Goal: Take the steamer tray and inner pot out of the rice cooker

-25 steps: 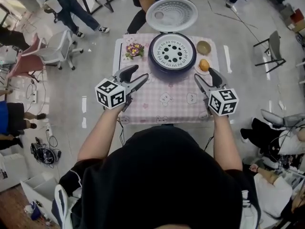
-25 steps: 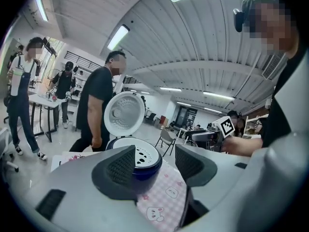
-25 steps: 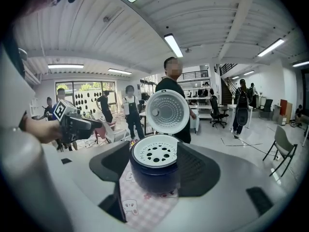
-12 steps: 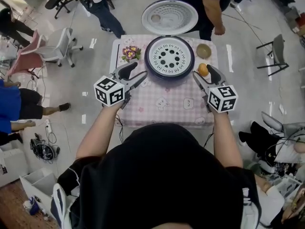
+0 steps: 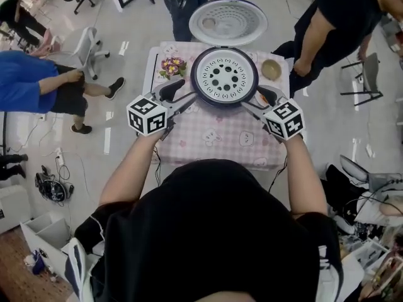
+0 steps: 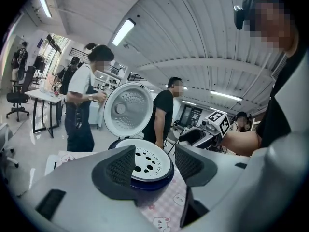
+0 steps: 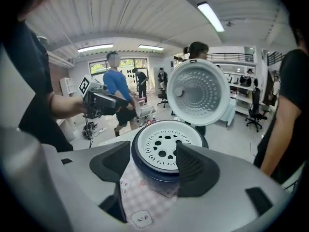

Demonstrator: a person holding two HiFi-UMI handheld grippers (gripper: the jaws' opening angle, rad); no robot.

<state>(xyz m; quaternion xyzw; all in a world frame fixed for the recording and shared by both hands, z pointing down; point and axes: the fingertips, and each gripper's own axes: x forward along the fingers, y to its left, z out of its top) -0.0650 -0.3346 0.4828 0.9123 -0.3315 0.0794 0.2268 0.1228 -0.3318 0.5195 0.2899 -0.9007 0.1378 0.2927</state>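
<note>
"Flanking the open rice cooker (image 5: 199,93) at the middle of the tabletop's (image 5: 214,140) far edge: is that our line?" asks the desk.

"It is. The left gripper (image 5: 182,94) and the right gripper (image 5: 254,99) sit just beside the cooker's near rim, one on each side. Each has its jaws apart and holds nothing. From overhead I cannot tell whether any jaw tip touches the rim."

"And the tray?"

"The white steamer tray (image 5: 225,74), pierced with round holes, sits level in the cooker's mouth. The lid (image 5: 228,22) stands swung up behind it. The inner pot is presumably underneath, but the tray hides it completely."

"So which step is this?"

"I'd call it the approach to the first lift, with nothing out of the cooker yet. As I judge it, the next move calls for both grippers to take the tray's rim at opposite sides and close on it. They should then raise it straight and evenly, so it neither tips nor catches on the cooker wall. The bare checked cloth toward the near edge looks the likeliest place to set it down. The flowers (image 5: 174,67) fill the far left corner and a small bowl (image 5: 271,69) the far right. Only after that does the pot come into reach."
</note>
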